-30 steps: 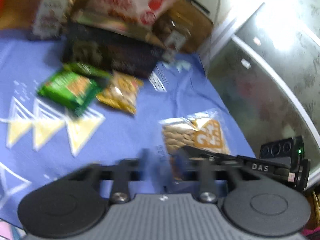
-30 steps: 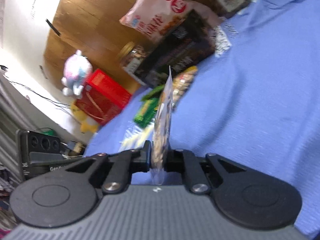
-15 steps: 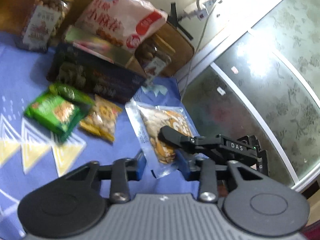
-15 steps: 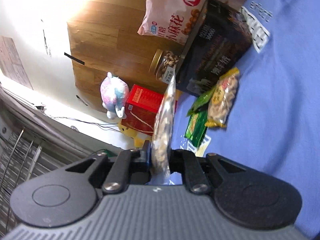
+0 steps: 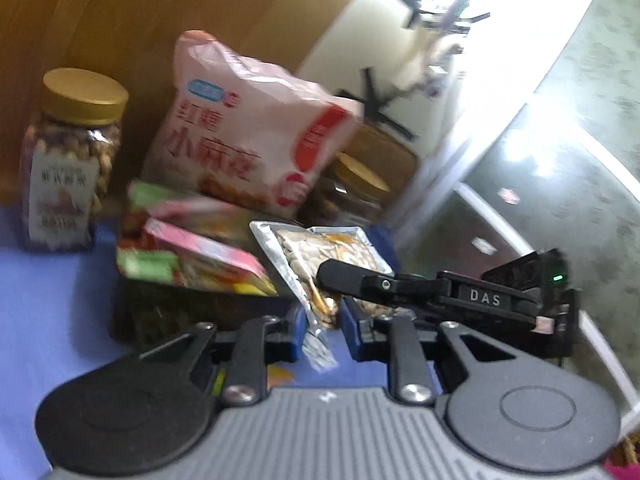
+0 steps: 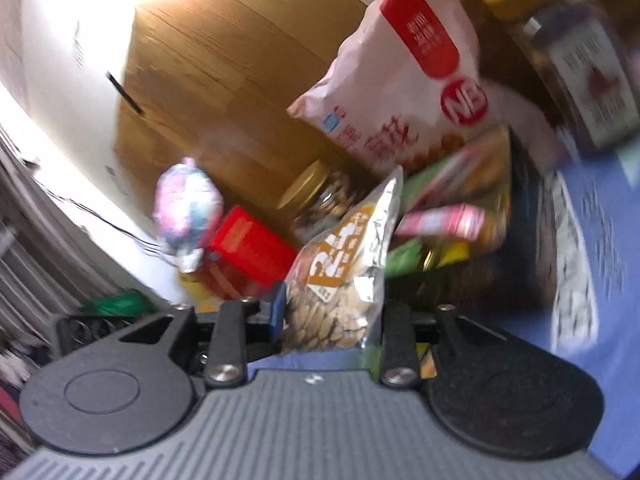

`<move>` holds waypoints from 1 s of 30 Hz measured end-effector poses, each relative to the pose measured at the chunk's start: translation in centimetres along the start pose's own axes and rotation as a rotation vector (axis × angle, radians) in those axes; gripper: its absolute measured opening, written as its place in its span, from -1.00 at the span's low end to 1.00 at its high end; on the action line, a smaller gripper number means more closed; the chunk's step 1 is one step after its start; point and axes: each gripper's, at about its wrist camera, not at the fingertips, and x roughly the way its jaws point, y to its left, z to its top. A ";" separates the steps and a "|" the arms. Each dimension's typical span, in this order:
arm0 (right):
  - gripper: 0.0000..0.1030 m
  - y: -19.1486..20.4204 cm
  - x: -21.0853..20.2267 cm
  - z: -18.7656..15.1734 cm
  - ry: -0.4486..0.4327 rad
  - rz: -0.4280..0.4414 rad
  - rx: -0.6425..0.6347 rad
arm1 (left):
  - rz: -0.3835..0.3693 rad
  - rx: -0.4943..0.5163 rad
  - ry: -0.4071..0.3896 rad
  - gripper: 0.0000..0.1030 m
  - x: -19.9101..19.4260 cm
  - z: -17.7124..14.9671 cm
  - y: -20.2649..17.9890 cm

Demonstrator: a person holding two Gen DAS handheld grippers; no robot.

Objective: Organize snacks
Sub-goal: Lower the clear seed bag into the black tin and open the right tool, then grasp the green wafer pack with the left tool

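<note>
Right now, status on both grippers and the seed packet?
Right gripper open, seed packet loose between its fingers. Left gripper open around the packet's corner. Packet sits by the dark box; pink bag and jars close behind.

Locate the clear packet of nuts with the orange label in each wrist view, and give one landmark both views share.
Left wrist: the nut packet sits low centre, its bottom corner between the left gripper fingers.
Right wrist: the packet fills the centre, between the right gripper fingers.
Shared landmark: the pink snack bag behind it.
</note>
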 end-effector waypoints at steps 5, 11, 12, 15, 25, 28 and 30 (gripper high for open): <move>0.25 -0.1 3.9 1.4 -0.012 -0.263 -0.190 | 0.140 0.005 0.035 -0.55 4.2 2.0 2.1; 0.45 0.5 2.5 -0.3 -0.183 -0.479 -0.365 | 0.281 0.018 0.042 -0.41 5.5 2.0 3.2; 0.45 0.7 1.5 -0.7 -0.211 -0.467 -0.358 | 0.289 0.036 0.053 -0.38 5.1 1.7 3.0; 0.45 1.8 -1.4 -2.5 -0.258 -0.408 -0.365 | 0.286 0.072 -0.006 -0.21 1.8 0.8 2.2; 0.21 2.9 0.3 -9.1 0.031 -0.210 -0.251 | 0.317 -0.112 0.045 -0.05 -4.0 -4.8 5.7; 0.17 4.4 2.1 -10.9 0.111 -0.186 -0.269 | 0.335 -0.139 0.078 -0.08 -3.4 -6.2 6.3; 0.17 4.8 3.4 -11.6 0.186 -0.169 -0.217 | 0.335 -0.150 0.101 -0.12 -2.9 -6.9 6.4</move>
